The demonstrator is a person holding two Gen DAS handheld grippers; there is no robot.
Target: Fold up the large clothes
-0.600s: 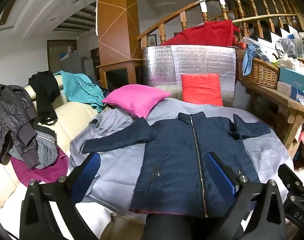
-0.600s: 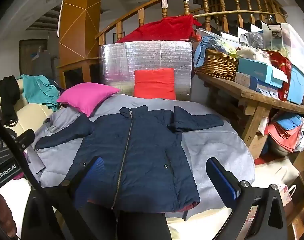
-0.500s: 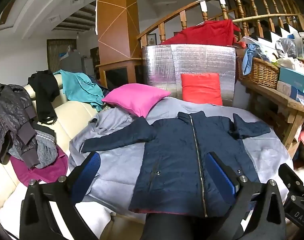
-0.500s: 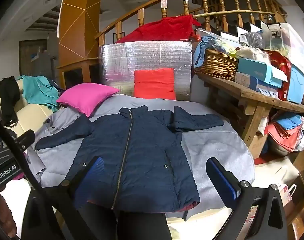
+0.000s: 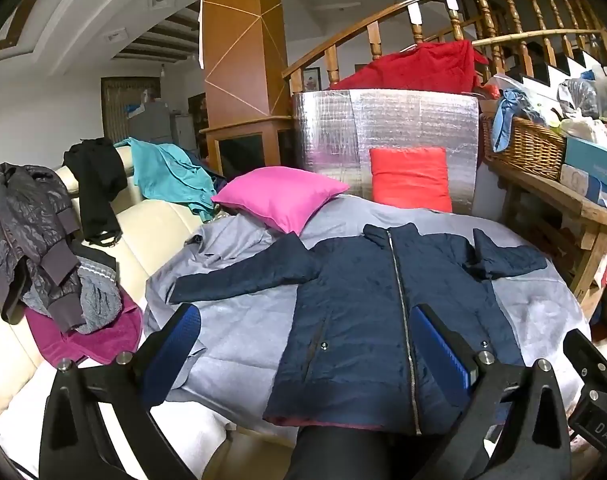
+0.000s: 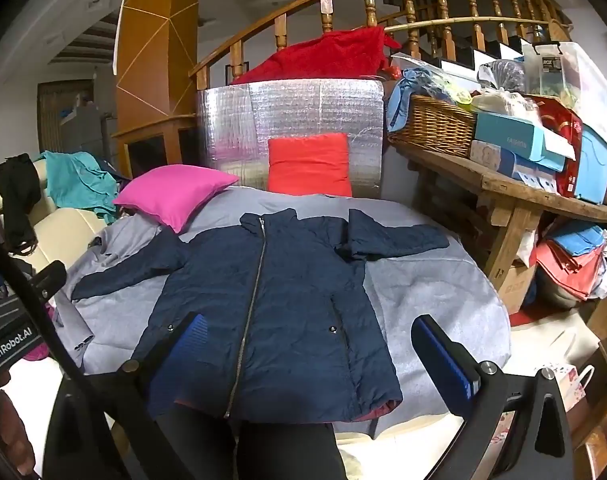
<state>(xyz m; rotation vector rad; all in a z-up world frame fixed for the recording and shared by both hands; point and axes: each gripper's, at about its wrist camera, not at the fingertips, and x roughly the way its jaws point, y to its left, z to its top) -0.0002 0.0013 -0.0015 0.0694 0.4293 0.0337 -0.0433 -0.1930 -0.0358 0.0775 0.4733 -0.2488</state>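
Jacket (image 5: 383, 312): navy, zipped, front up, flat on grey sheet (image 5: 243, 320) over round table, both sleeves spread, hem nearest the person. Advice for first fold, as judgement: pinch one sleeve by the cuff, carry it across the chest, keep cloth taut and body unshifted. Left gripper (image 5: 303, 352) and right gripper (image 6: 315, 356): jaws fully apart, above hem, holding and touching nothing.

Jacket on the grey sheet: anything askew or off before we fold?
Mostly fine: the navy jacket lies flat, zipped, front up. Its two sleeves differ: one stretches out straight, the other is bent back on itself. Red lining peeks out at the hem.
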